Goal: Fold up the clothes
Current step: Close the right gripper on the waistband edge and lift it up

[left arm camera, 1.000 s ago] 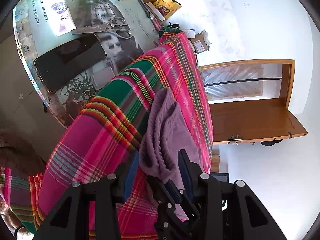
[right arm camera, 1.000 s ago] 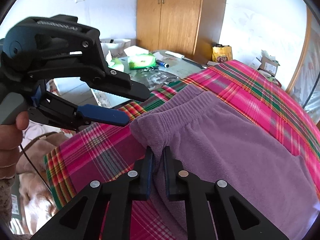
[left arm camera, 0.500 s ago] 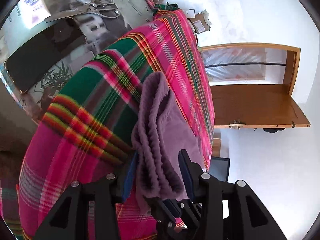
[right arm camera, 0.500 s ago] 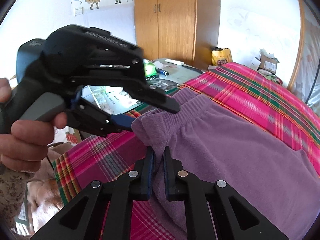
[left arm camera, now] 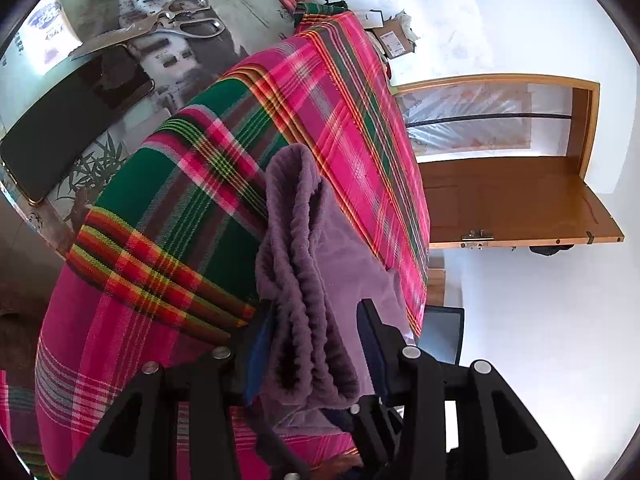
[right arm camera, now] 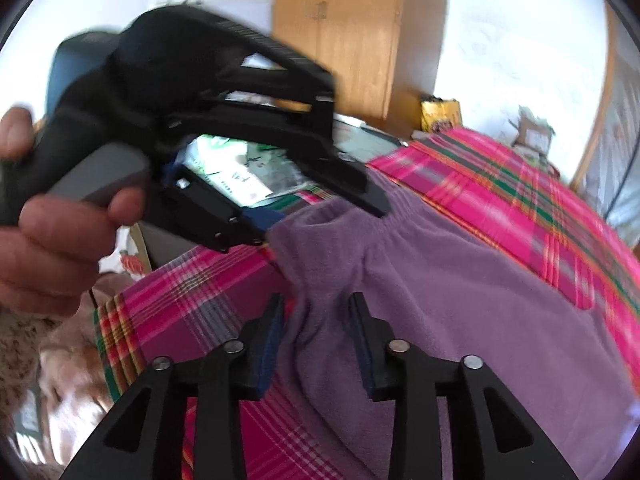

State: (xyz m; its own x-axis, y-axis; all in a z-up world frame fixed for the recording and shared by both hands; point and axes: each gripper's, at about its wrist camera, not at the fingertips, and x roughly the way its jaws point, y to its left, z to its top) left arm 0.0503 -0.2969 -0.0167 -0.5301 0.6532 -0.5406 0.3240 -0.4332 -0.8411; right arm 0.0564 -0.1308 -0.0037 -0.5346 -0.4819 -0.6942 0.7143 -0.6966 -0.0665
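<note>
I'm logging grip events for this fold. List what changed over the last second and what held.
The right gripper opened: its jaws, shut on the purple garment's waistband a second ago, now stand apart around it. The left gripper moved in over the bunched waistband, jaws apart either side. The garment stayed on the plaid cloth.

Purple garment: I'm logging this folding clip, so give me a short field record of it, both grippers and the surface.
garment: purple fleece garment, elastic waistband bunched at the near corner
left gripper: jaws apart, waistband folds between them
right gripper: jaws apart, fabric between but not pinched
surface: pink and green plaid cloth under the garment
nearby: scissors and dark tablet on the table beyond the cloth
</note>
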